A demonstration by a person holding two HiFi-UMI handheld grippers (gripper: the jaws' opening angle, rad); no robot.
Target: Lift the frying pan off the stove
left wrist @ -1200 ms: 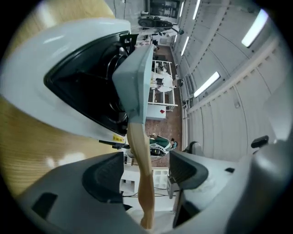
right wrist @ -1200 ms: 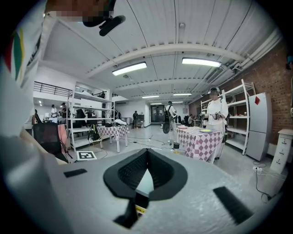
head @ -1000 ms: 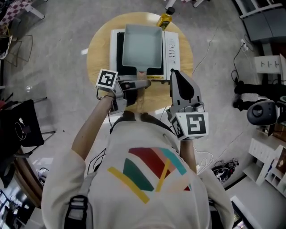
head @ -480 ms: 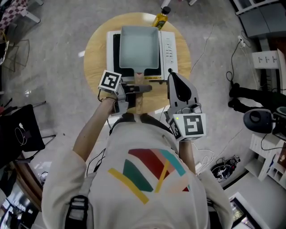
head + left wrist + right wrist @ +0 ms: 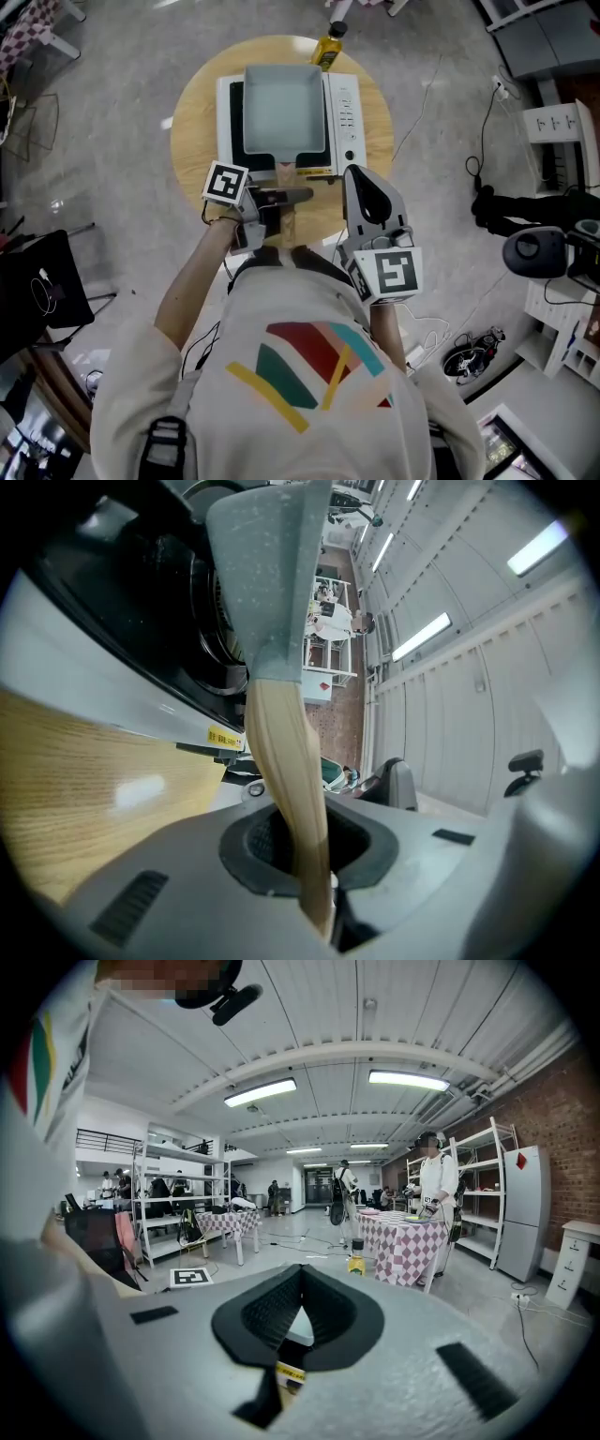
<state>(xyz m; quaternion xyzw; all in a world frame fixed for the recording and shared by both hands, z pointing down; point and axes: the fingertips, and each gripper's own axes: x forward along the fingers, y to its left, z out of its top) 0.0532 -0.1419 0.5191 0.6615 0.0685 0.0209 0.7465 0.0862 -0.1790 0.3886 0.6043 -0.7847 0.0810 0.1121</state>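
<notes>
The pan [image 5: 284, 105] handle [image 5: 281, 752] is clamped by the left gripper [image 5: 281, 195]. The pan seems not yet lifted off the stove [image 5: 344, 105]. The right gripper [image 5: 362, 184] is closed and empty.

Frying pan [image 5: 267, 564] cut off at top; handle [image 5: 279, 752] end hidden inside left claw [image 5: 314, 855].

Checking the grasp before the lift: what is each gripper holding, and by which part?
The left gripper is shut on the wooden handle of the frying pan. The right gripper holds nothing; its jaws are together.
</notes>
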